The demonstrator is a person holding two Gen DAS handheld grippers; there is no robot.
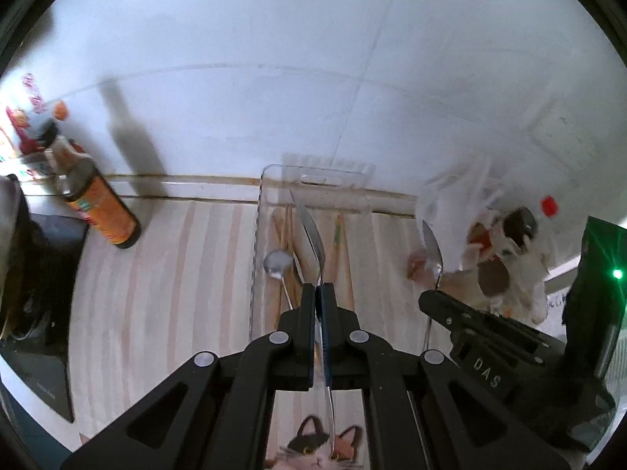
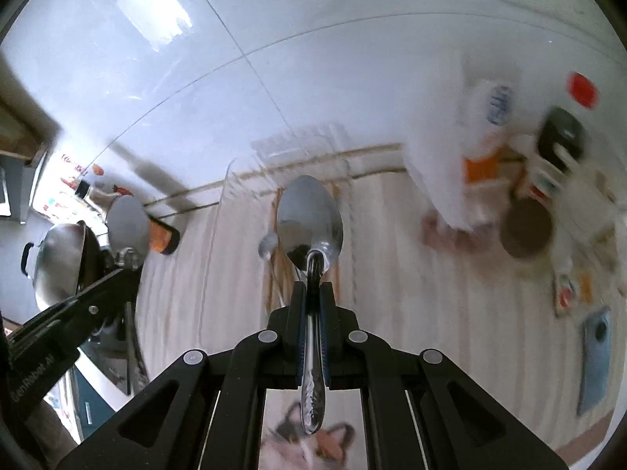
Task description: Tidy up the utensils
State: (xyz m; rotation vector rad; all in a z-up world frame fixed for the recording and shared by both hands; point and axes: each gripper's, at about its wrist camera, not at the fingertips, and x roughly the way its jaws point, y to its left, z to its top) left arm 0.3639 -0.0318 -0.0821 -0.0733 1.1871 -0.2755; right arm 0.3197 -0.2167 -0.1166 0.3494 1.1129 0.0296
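Left tool (image 1: 318,290) is pinched on a spoon (image 1: 311,227), seen edge-on, long axis pointing up-frame over the tray (image 1: 256,235); right tool (image 2: 312,288) is clamped on another spoon (image 2: 309,215).

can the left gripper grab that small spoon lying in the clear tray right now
Probably not yet. The left gripper is shut on a spoon, so its jaws are taken. The small spoon lies uncovered in the tray, so the way looks free once that load is dropped.
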